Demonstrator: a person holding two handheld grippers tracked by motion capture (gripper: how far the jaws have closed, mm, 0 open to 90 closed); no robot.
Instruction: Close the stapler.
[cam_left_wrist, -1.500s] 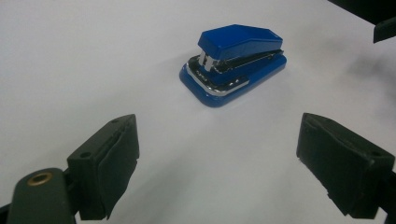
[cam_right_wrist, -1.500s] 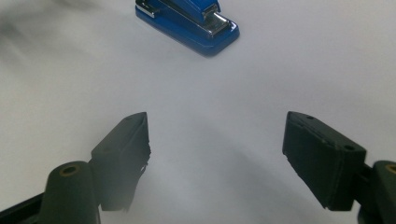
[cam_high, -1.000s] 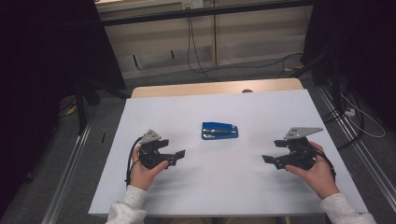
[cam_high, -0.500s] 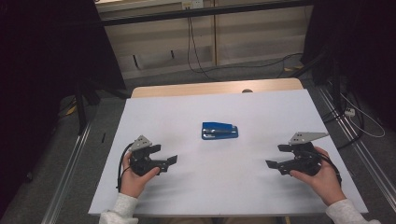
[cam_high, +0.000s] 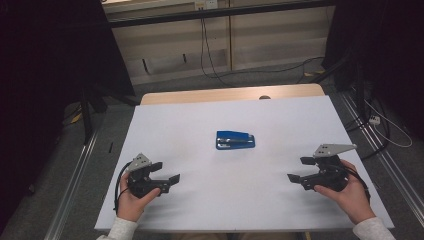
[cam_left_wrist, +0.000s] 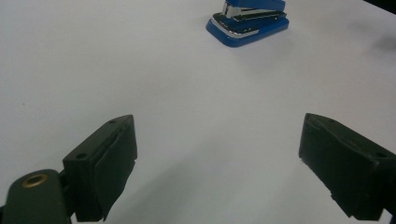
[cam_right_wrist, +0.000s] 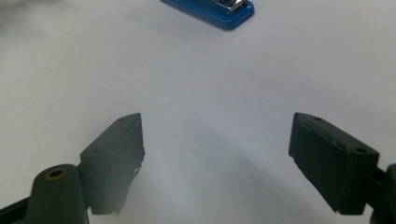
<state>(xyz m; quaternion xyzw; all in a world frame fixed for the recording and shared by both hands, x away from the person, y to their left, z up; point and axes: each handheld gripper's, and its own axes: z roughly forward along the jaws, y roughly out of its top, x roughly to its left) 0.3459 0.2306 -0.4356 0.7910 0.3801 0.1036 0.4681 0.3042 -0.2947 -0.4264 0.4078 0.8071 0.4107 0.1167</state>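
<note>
Both hands have drawn back toward the person — the left gripper (cam_high: 167, 175) and right gripper (cam_high: 299, 172) now sit near the white table's (cam_high: 200, 150) front edge, jaws spread wide, empty. A blue metal stapler (cam_high: 235, 140) lies mid-table, well apart from both.

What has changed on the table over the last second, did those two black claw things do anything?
Both moved back toward the person's edge of the table, away from the stapler. The left gripper drew back and slightly outward; the right gripper drew back a little too. Nothing was taken hold of or let go: both sets of jaws are open and empty. The stapler stayed where it was on the white table.
</note>
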